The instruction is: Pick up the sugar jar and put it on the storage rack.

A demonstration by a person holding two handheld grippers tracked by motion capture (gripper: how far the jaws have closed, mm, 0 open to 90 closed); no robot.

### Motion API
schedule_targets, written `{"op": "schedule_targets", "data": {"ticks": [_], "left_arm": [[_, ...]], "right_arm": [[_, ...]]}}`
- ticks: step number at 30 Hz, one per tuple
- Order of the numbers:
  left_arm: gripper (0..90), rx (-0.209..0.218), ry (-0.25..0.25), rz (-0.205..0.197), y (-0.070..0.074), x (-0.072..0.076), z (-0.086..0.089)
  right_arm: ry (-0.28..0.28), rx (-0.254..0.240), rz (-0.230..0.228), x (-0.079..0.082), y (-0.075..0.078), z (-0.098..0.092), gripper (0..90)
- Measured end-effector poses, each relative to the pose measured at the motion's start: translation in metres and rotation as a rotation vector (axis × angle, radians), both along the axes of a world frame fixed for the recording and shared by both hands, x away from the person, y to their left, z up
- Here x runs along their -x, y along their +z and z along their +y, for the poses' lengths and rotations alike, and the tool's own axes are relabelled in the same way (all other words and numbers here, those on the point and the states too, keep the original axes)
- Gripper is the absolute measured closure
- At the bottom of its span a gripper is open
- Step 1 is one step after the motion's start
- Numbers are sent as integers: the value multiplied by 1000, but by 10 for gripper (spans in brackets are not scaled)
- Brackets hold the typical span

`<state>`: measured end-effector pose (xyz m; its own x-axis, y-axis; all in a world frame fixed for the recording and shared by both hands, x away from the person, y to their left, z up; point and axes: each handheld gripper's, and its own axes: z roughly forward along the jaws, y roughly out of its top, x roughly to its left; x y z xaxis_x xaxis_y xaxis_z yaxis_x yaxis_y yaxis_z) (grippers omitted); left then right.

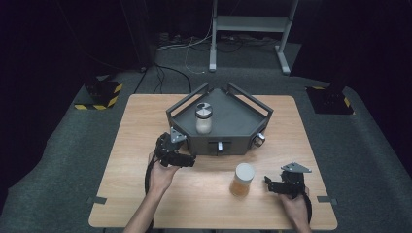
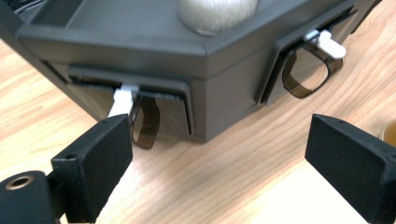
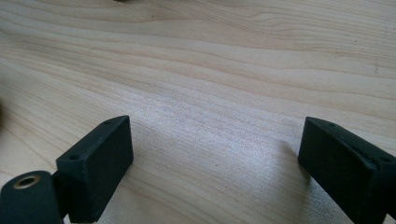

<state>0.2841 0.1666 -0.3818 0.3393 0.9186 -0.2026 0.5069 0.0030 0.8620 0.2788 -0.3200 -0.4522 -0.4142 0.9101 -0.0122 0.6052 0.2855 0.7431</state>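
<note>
A dark grey angular stand (image 1: 243, 127) with railed sides sits at the table's far middle. On it stands a jar (image 1: 204, 118) with a grey lid and pale contents; its base (image 2: 217, 14) shows in the left gripper view. The stand's front faces carry drawers with white tabs (image 2: 122, 98) and brown translucent ring pulls (image 2: 306, 74). A second jar (image 1: 242, 179), amber with a white lid, stands on the wood nearer the person. My left gripper (image 1: 188, 160) (image 2: 219, 140) is open, just before the stand's front left face. My right gripper (image 1: 268, 184) (image 3: 215, 140) is open over bare wood, right of the amber jar.
The wooden table (image 1: 145, 194) stands on grey carpet. A small round knob (image 1: 260, 139) sticks out at the stand's right front corner. Beyond the table are a white frame's legs (image 1: 248, 29), cables and two yellow-black striped bases (image 1: 99, 94).
</note>
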Motion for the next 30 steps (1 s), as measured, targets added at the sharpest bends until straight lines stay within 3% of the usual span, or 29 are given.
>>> {"op": "schedule_targets", "data": {"ticks": [8, 17, 22, 30], "left_arm": [[76, -7, 9, 24, -18, 15, 4], [76, 11, 9, 44, -34, 19, 3], [76, 42, 14, 58, -49, 19, -1], [76, 44, 14, 94, -75, 21, -11]], "right_arm": [[1, -1, 0, 0, 0, 0, 100], [1, -1, 0, 0, 0, 0, 100], [1, -1, 0, 0, 0, 0, 100], [0, 0, 0, 0, 0, 0, 100]]}}
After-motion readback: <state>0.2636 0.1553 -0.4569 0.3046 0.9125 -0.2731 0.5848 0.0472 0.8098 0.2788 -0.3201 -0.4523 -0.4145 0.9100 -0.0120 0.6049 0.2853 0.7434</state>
